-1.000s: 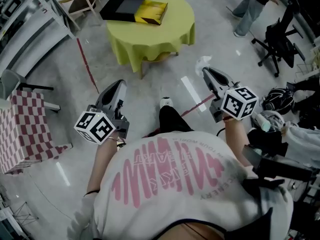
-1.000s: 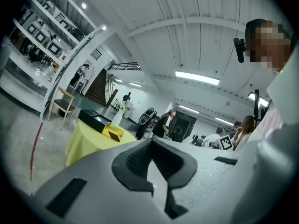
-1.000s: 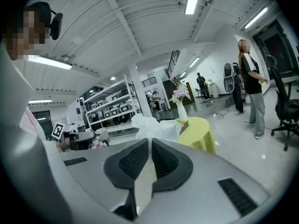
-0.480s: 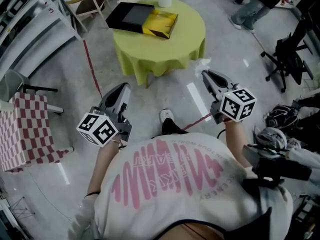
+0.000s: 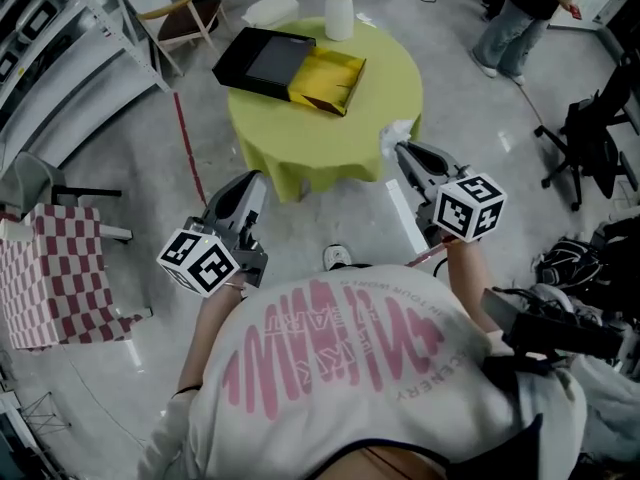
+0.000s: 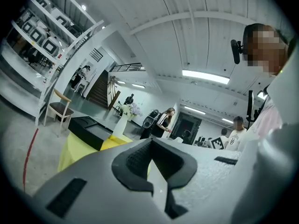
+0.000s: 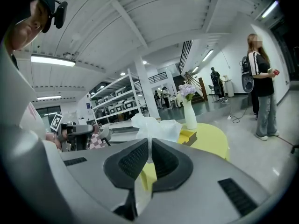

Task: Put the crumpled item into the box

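Person (image 5: 340, 368) in a white shirt with pink print, seen from above, held a two-jaw gripper in each hand over a glossy grey floor (image 5: 130, 178). The right gripper (image 5: 402, 149), at about 1 o'clock from the person, had its jaws pressed together on a crumpled white item (image 5: 397, 134), a thin wrinkled wad that stuck out past the jaw tips. In the right gripper view the wad rose between the dark ribbed pads (image 7: 133, 160), pinched there. The left gripper (image 5: 255, 180), at about 11 o'clock from the person, had its jaws closed against each other with nothing between them. A round table (image 5: 390, 78) under a yellow-green cloth stood at 12 o'clock, just beyond both grippers. On the table's top, toward 10 o'clock, lay a flat black box (image 5: 262, 60), open, with a yellow tray (image 5: 327, 80) touching its right end. A white vase (image 5: 339, 16) with pale flowers stood upright at the table's far edge, near the box. The crumpled item was not in the box. It hung in the air near the table's rim at about the table's 5 o'clock, well apart from the box. A wooden chair (image 5: 190, 13) stood beyond the table at 11 o'clock. A red and white checked cloth (image 5: 50, 278) covered something at 9 o'clock. Another person's legs in jeans (image 5: 510, 28) showed at 1 o'clock, and a black office chair (image 5: 600, 138) stood at 3 o'clock.
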Demonstrator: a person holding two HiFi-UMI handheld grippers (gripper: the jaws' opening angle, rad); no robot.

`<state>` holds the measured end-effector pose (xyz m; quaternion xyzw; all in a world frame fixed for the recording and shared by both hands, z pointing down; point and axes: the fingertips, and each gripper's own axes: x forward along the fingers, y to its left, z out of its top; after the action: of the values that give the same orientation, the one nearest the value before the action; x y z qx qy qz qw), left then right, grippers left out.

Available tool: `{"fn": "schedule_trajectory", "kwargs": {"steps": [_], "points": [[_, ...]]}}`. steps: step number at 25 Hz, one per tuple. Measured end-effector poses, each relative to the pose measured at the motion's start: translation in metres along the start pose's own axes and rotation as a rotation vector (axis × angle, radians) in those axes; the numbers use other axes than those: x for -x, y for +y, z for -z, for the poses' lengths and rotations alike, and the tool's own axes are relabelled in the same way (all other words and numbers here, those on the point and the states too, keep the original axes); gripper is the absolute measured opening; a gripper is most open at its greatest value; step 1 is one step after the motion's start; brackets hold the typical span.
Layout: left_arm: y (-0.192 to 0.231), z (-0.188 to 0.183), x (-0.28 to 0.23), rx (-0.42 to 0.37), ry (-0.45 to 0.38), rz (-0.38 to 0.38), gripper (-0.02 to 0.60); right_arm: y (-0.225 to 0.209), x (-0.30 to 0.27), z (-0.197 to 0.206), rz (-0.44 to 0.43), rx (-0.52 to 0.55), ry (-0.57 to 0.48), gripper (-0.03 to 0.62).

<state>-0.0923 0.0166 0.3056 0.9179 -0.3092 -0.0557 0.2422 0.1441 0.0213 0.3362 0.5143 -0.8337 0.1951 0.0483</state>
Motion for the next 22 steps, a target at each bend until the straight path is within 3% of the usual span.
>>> {"fn": "schedule_trajectory", "kwargs": {"steps": [13, 19, 22], "points": [[0.047, -0.014, -0.086, 0.008, -0.015, -0.013, 0.008, -0.075, -0.071, -0.024, -0.032, 0.003, 0.017, 0.021], [0.071, -0.024, -0.104, 0.052, -0.068, -0.039, 0.008, -0.094, -0.095, -0.024, -0.056, -0.042, 0.029, 0.020], [0.077, -0.021, -0.113, 0.029, -0.043, -0.054, 0.008, -0.100, -0.106, -0.021, -0.058, -0.056, 0.046, 0.021]]}}
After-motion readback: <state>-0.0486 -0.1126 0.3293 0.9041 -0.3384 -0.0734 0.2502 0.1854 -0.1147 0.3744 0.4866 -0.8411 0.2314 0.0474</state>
